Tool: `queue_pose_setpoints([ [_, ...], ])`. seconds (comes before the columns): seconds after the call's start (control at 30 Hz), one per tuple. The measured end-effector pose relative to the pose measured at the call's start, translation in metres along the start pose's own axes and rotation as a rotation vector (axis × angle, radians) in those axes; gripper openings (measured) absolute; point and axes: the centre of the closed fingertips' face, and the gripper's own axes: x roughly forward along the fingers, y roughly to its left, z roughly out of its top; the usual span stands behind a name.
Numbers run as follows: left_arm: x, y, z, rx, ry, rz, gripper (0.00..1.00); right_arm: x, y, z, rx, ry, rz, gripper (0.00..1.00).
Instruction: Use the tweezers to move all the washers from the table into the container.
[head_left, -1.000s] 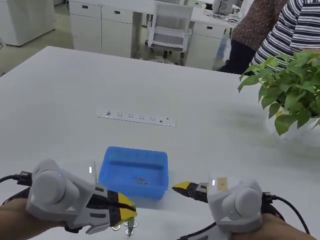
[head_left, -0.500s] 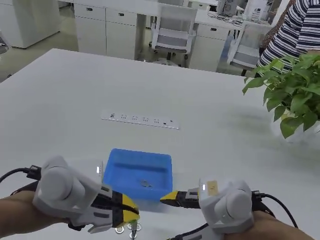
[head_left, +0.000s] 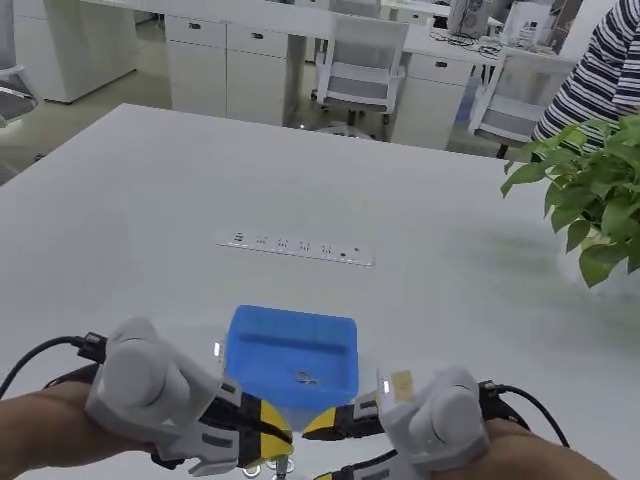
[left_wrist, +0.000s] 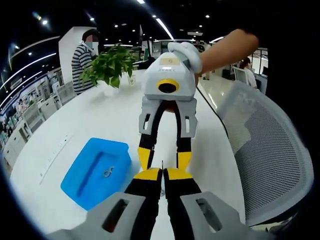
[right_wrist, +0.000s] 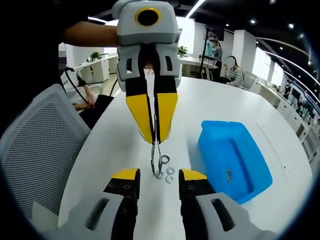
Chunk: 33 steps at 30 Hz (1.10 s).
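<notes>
You are holding both grippers low at the near edge of the white desk (head_left: 150, 200), nose to nose. Your left gripper (right_wrist: 157, 136) is clamping its fingers (right_wrist: 141, 112) tight on the tweezers (right_wrist: 153, 156), which are pointing down at the desk. The tweezer tips are sitting among a small cluster of washers (right_wrist: 170, 171) on the desk, right in front of your right gripper (right_wrist: 159, 175). One washer is tilting up against the tips, but I cannot tell whether it is pinched. Your right gripper is carrying nothing, and its fingers are standing apart, one on either side of the cluster. The blue container (right_wrist: 240, 145) is sitting just beside the washers, and in the head view it is lying just beyond both grippers. At least one washer is lying on the container's floor. Farther back, a power strip (head_left: 295, 247) is lying flat in the desk, and a leafy green plant (head_left: 595, 200) is standing at the desk's right side.
</notes>
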Motion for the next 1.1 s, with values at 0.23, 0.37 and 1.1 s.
queue_pose_setpoints([
  [0.23, 0.001, 0.0, 0.0, 0.007, 0.005, -0.014, 0.06, 0.012, 0.002, 0.002, -0.025, 0.016, 0.039, 0.26],
  [0.37, 0.002, 0.0, 0.0, 0.008, 0.004, -0.02, 0.06, 0.016, 0.001, 0.003, -0.036, 0.024, 0.05, 0.23],
  [1.1, 0.002, 0.0, 0.0, 0.004, 0.011, -0.025, 0.06, 0.025, 0.006, -0.002, -0.06, 0.059, 0.086, 0.09],
])
